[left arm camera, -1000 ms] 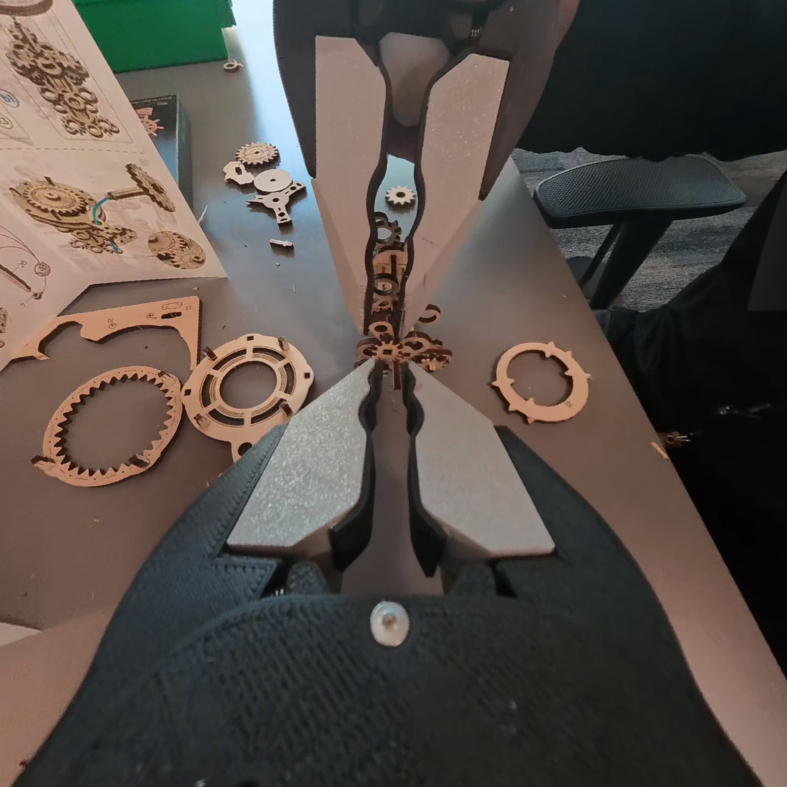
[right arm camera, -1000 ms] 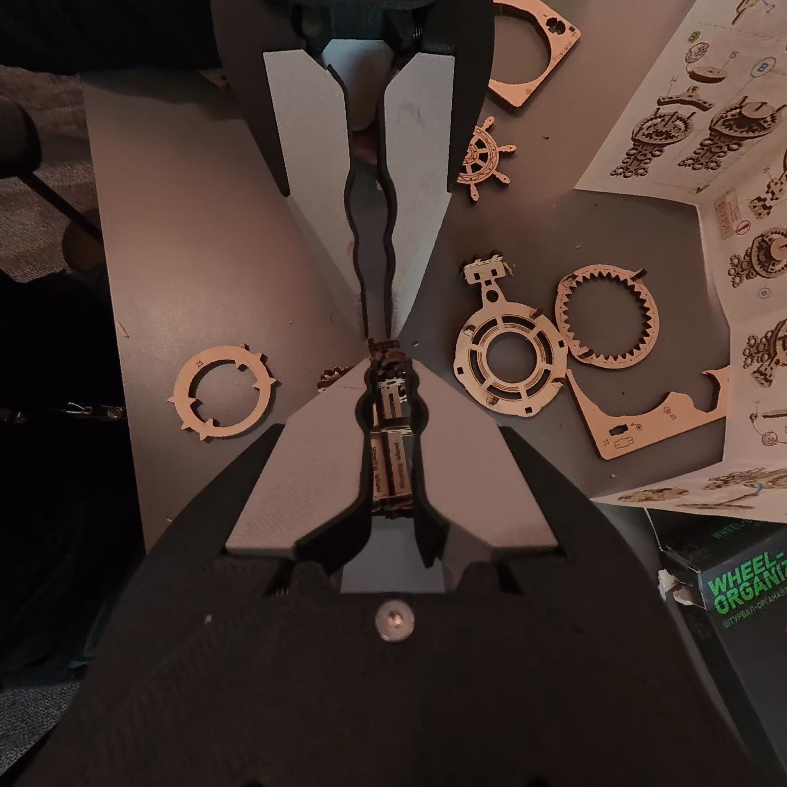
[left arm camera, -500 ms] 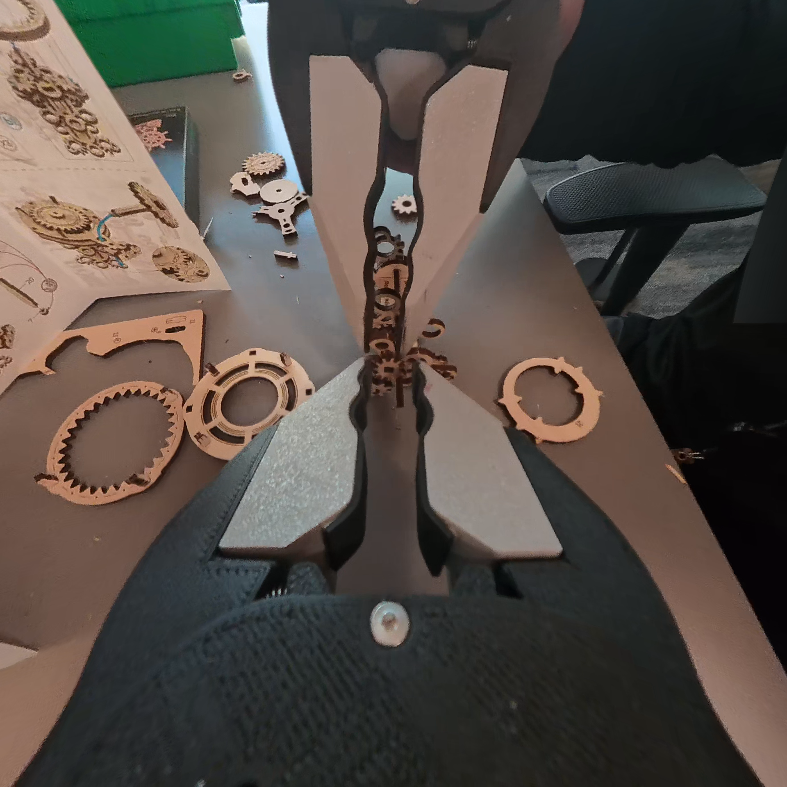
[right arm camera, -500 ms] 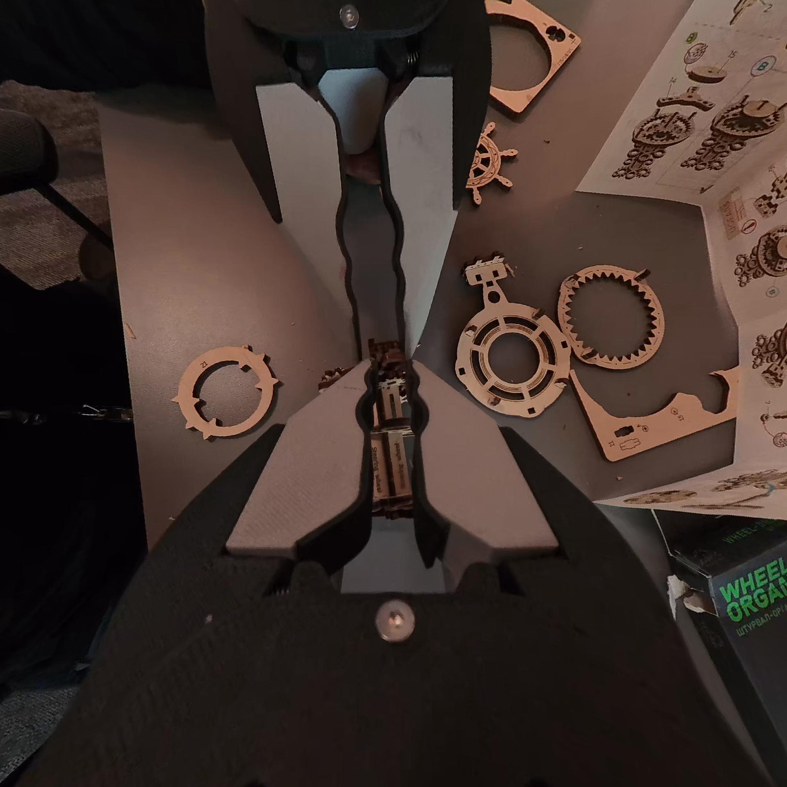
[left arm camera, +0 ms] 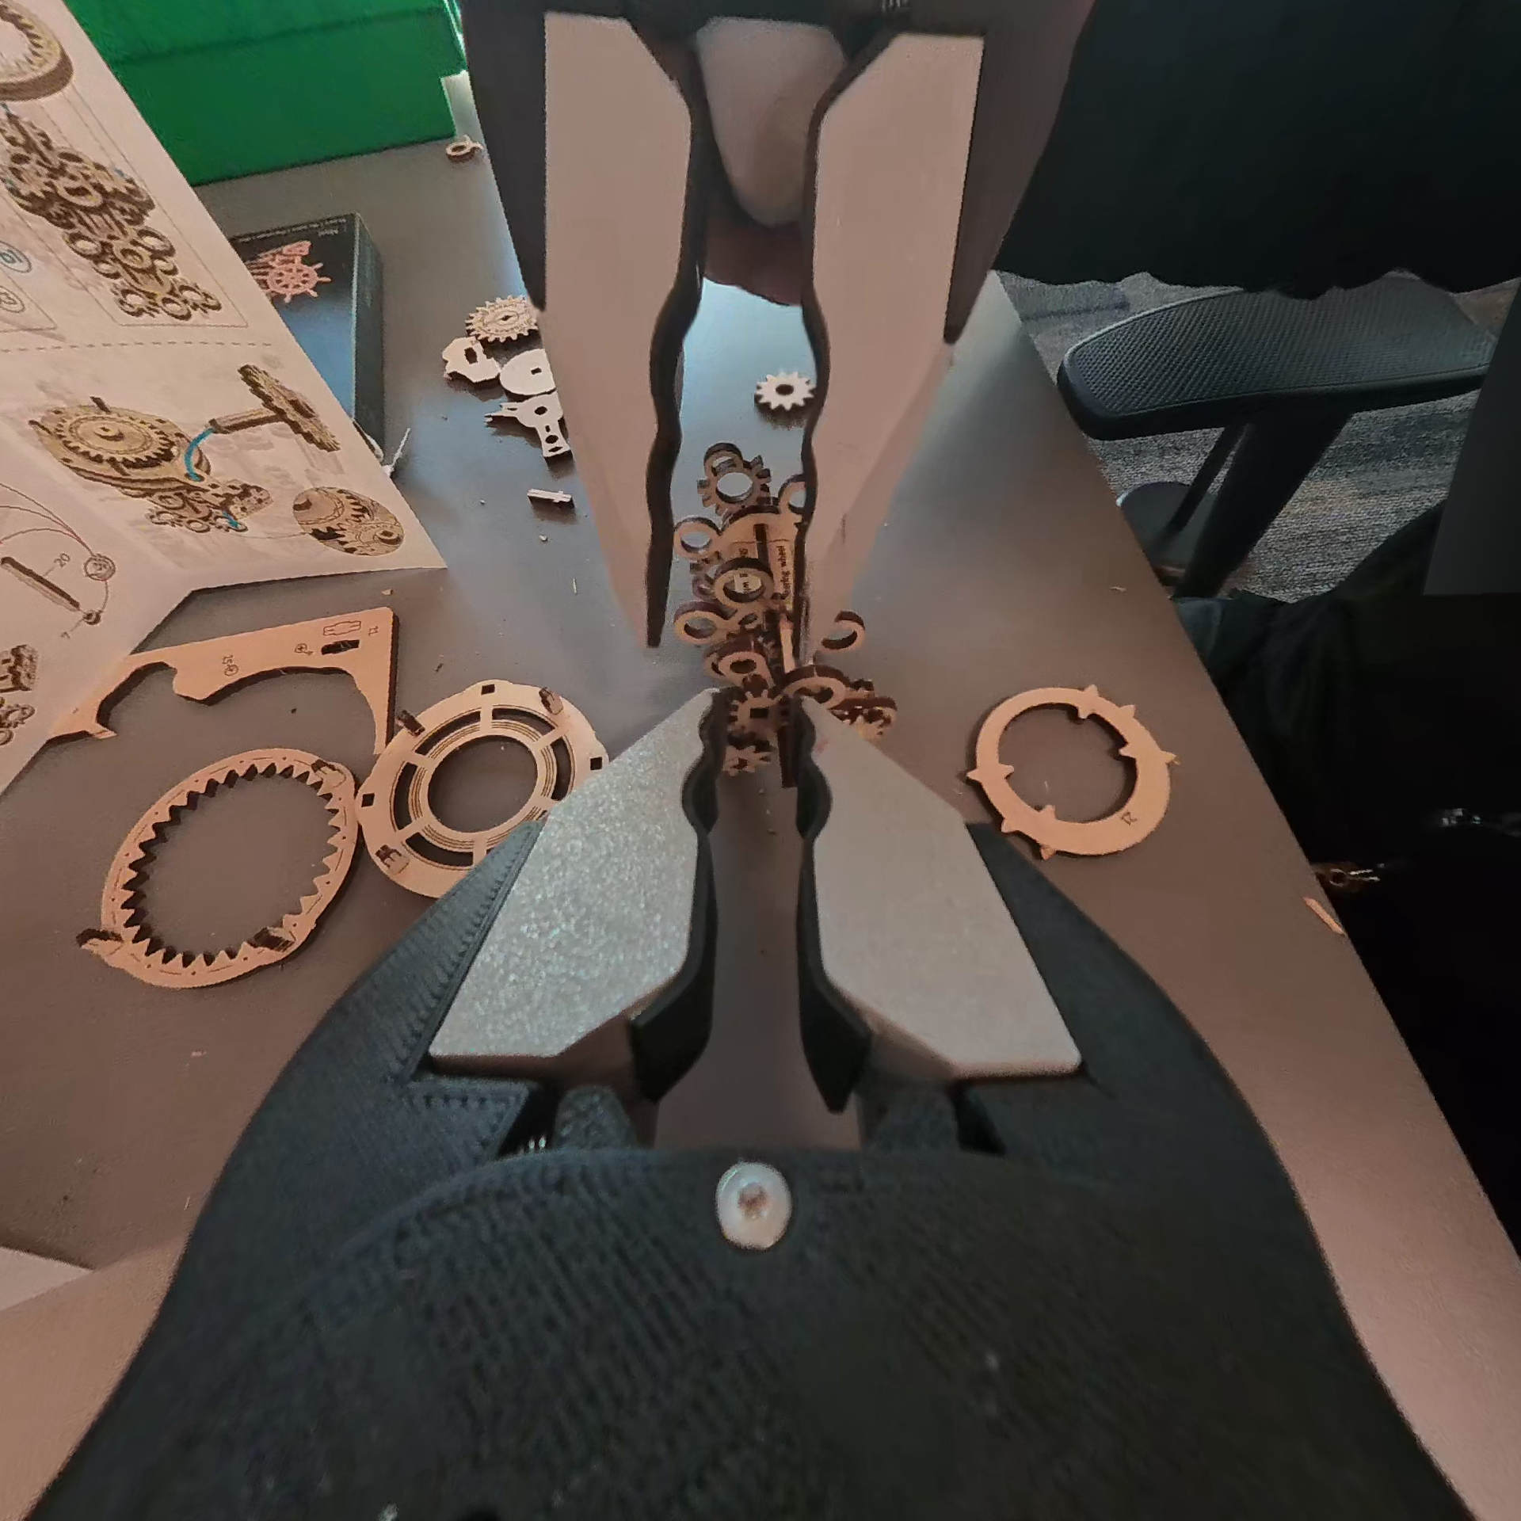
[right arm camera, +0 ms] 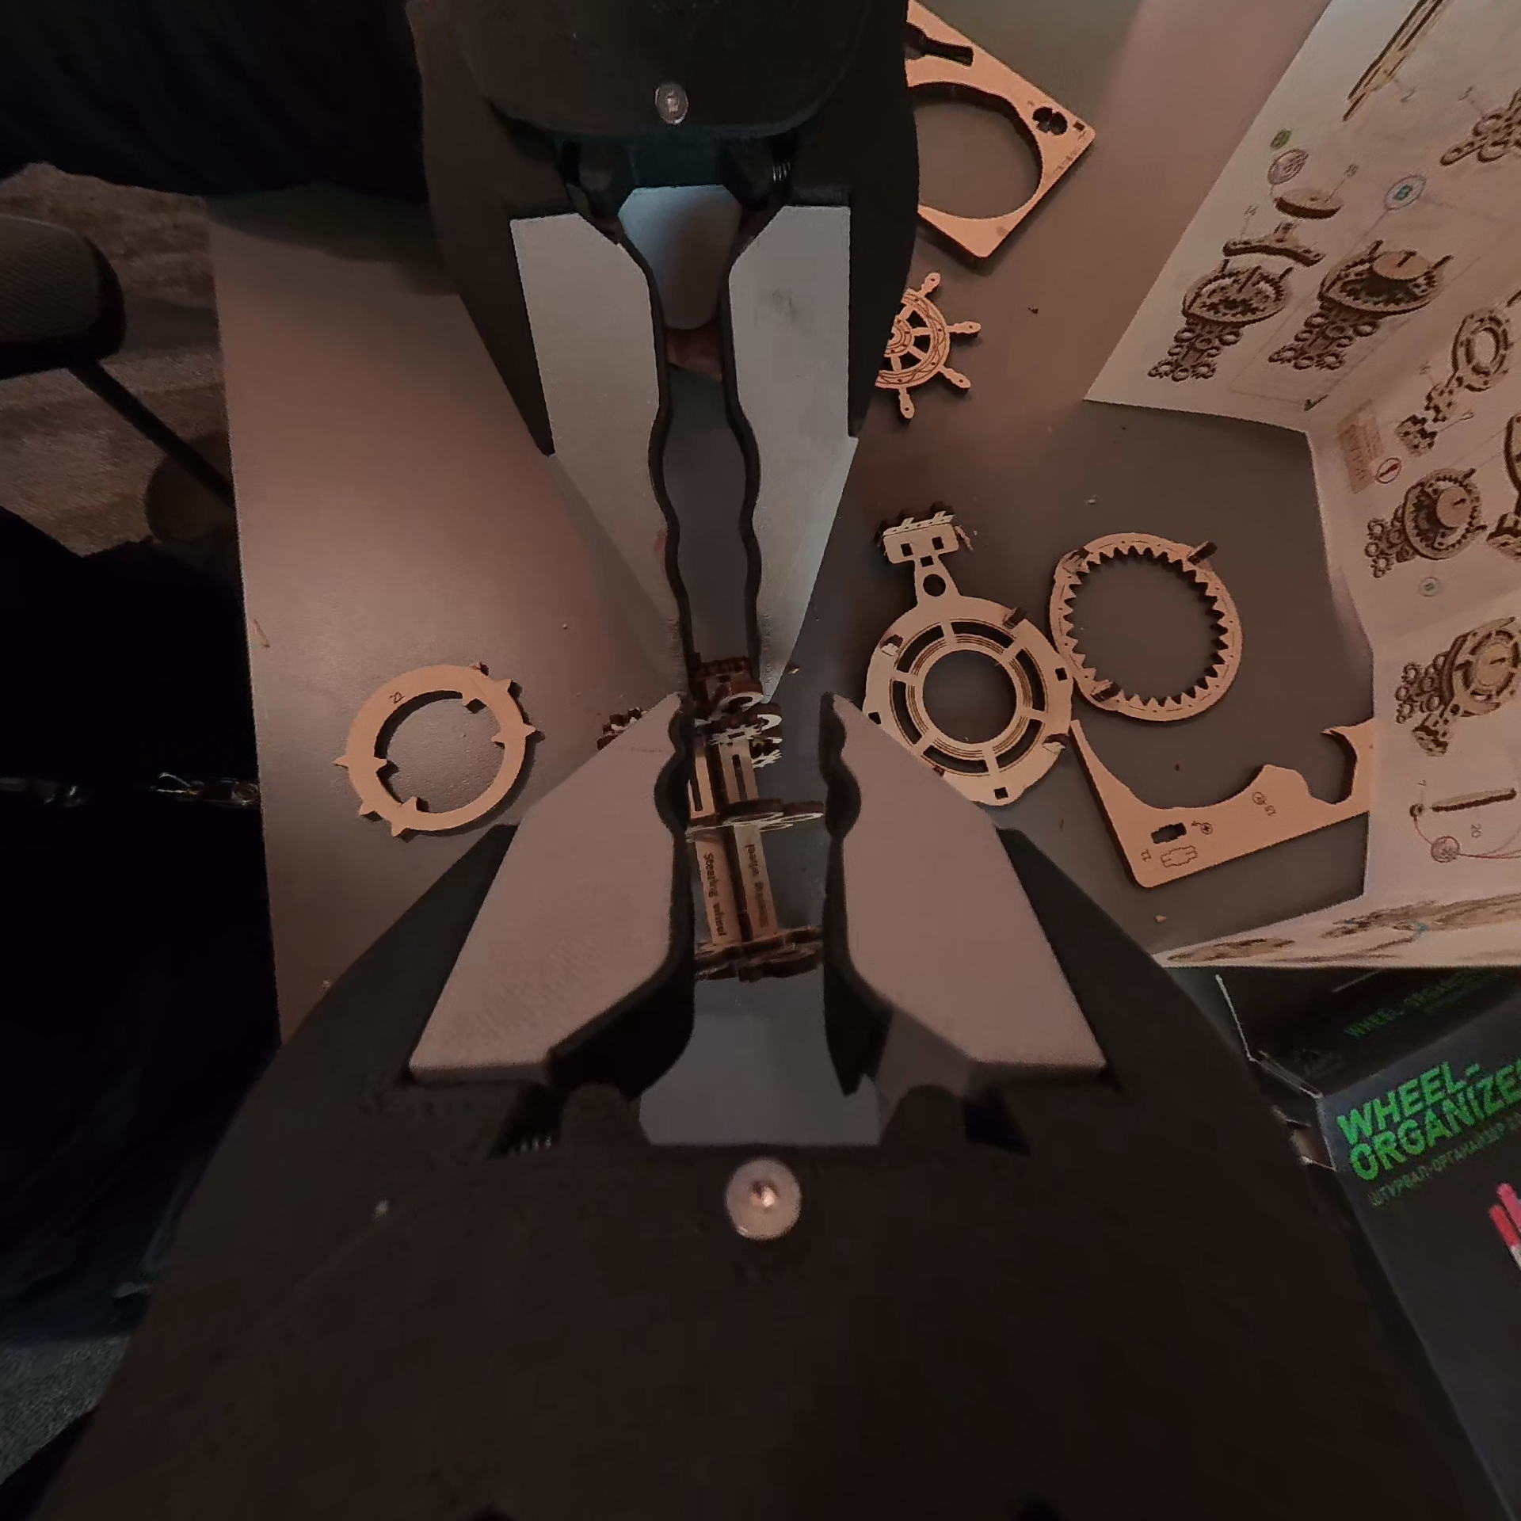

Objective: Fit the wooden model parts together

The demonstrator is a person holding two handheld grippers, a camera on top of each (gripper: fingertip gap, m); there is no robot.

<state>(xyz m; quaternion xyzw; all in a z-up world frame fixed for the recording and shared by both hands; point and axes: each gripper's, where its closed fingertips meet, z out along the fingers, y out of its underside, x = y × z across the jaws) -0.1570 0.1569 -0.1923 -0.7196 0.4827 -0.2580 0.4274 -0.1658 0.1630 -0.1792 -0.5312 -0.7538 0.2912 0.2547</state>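
Only containers around are a green box (left arm camera: 272,74) at the far edge and a black kit box (right arm camera: 1416,1152), both closed up. Loose rings and an instruction sheet (right arm camera: 1399,461) litter the grey tabletop (left arm camera: 1029,576); office chair (left arm camera: 1276,362) beyond. The geared wooden assembly (right arm camera: 732,856) sits inside the right claw (right arm camera: 753,724), spread wide, while the left claw (left arm camera: 753,724) pinches its end.
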